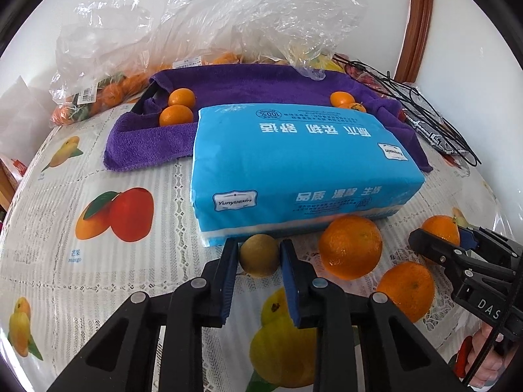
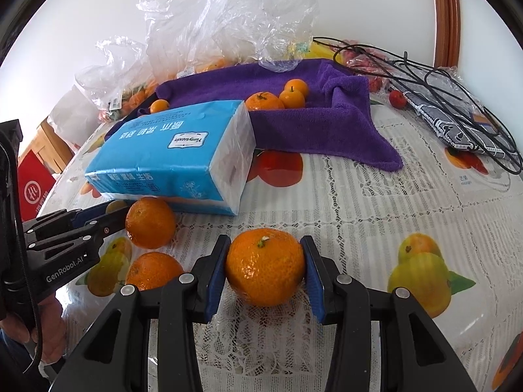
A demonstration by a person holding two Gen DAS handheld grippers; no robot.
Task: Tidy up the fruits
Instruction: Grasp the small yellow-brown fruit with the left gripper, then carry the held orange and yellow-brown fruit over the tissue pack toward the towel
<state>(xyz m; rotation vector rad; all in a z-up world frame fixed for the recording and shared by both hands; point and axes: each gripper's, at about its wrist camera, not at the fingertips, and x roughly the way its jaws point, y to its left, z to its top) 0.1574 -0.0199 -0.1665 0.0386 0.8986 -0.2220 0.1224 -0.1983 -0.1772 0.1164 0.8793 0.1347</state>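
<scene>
White wall behind, fruit-print tablecloth (image 2: 376, 196) underfoot, cluttered: a blue tissue pack (image 2: 176, 156) lies across the middle, its long axis running left to right, half on a purple towel (image 2: 327, 130) that drapes what looks like a shallow tray. Small oranges (image 2: 278, 99) already sit in the towel's hollow, behind the pack. Crumpled plastic bags (image 1: 228, 16) and black cables (image 2: 441, 75) lie further back. Right gripper (image 2: 265, 268): blue pads touching both flanks of a large orange (image 2: 265, 266), stem up; it looks pinched, though it may still rest on the cloth. Left gripper (image 1: 259, 256): fingers spread on either side of a small greenish-brown fruit (image 1: 260, 254), pads close but apparently not pressing it; the fruit sits hard against the pack's near edge. Two more loose oranges (image 2: 150, 222) lie between the two grippers. Key relation: the towel hollow lies straight ahead of both grippers, beyond the pack, so any carry forward must rise over or pass round it. Its right end is open, and the right gripper sits nearer that gap. Judgement: right side delivers first; left closes, then follows.
</scene>
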